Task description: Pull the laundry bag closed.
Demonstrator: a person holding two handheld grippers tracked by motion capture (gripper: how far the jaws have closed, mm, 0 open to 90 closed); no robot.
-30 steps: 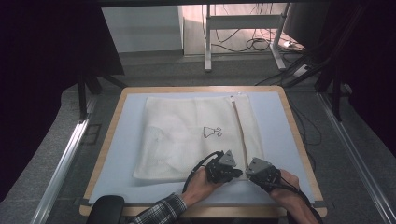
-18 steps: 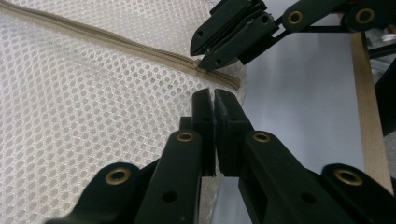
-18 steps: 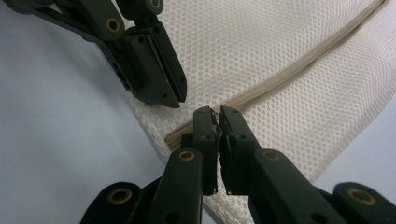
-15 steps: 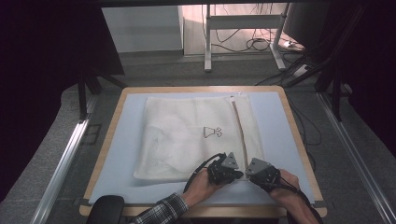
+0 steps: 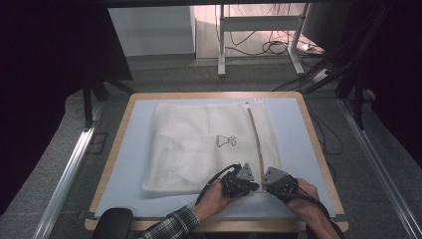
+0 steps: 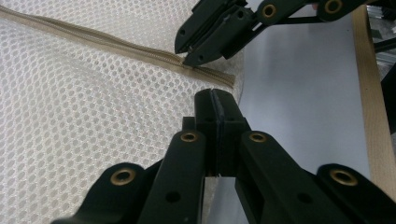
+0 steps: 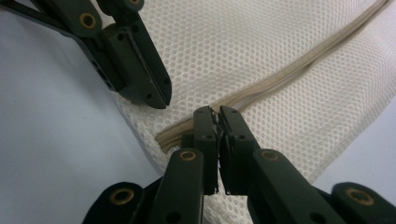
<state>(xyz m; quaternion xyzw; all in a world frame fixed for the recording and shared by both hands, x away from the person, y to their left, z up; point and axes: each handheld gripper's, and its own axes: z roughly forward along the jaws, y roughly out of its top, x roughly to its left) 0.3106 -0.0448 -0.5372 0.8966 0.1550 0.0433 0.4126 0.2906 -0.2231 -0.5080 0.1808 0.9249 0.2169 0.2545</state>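
Observation:
A white mesh bag (image 5: 199, 144) lies flat on the blue-grey mat (image 5: 293, 129), with a beige zipper (image 5: 256, 139) running along its right side. Both grippers meet at the bag's near right corner. My left gripper (image 6: 215, 95) is shut, its tips pinched onto the mesh edge just beside the zipper's near end (image 6: 219, 77). My right gripper (image 7: 215, 114) is shut on the zipper (image 7: 280, 77) close to that end; whether a pull tab is between its jaws is hidden. In the high view the left gripper (image 5: 257, 185) and right gripper (image 5: 264, 182) almost touch tip to tip.
The mat covers a wooden table (image 5: 317, 149) whose near edge lies right under the person's hands. A small black figure is printed on the bag (image 5: 225, 141). Metal frame rails (image 5: 69, 174) flank the table, and cables (image 5: 278, 47) lie on the floor beyond.

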